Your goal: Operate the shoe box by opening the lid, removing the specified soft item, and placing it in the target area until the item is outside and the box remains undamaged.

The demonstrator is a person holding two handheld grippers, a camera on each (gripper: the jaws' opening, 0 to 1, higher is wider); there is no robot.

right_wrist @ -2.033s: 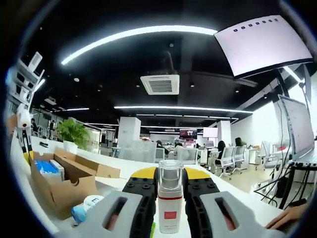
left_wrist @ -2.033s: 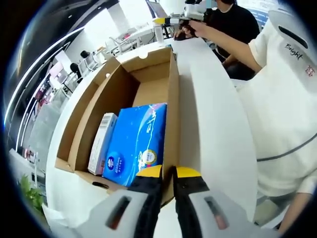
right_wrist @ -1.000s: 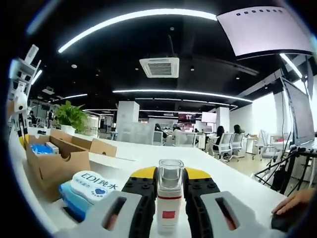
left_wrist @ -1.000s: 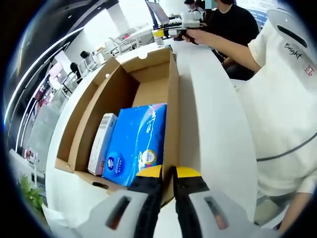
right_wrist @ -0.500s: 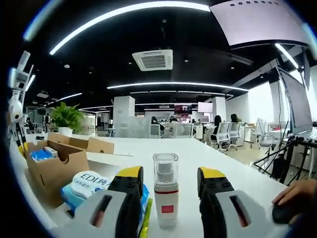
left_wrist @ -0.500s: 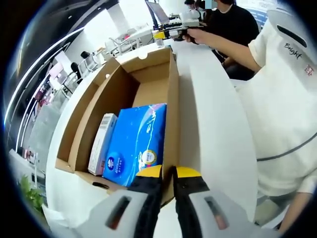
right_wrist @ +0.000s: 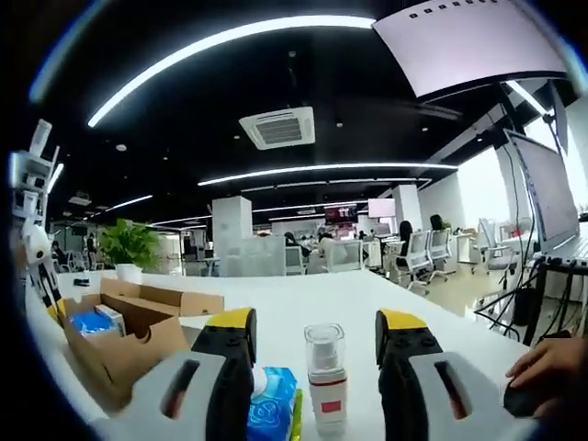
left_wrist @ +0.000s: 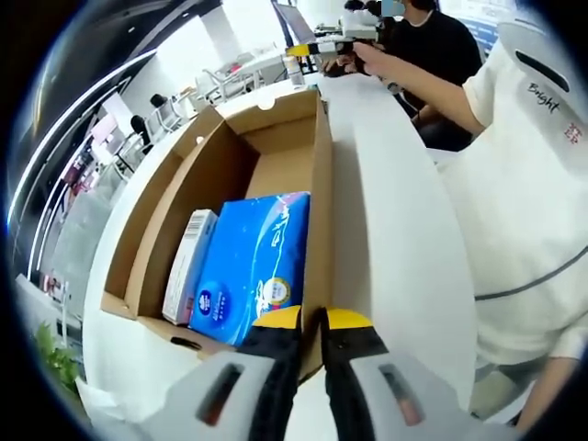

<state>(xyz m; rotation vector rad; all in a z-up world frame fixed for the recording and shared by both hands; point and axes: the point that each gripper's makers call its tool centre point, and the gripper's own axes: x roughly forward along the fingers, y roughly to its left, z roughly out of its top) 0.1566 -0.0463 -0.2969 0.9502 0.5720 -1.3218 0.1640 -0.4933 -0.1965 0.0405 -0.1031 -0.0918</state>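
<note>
Two tongs: left tongs (left_wrist: pixel 310 323) clamp the shoe box (left_wrist: pixel 276 152) wall; right tongs (right_wrist: pixel 315 333) stand open around a spray bottle (right_wrist: pixel 326 377) on the desk (right_wrist: pixel 354 299). Next, likely: lift the blue tissue pack (left_wrist: pixel 253 266) from the box.

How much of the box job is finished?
Done: the shoe box is open, and a small spray bottle stands on the table beside a blue wipes pack. In hand: the right gripper is open around the bottle, and the left gripper pinches the box wall. Left: a blue tissue pack and a slim white carton sit inside the box.
</note>
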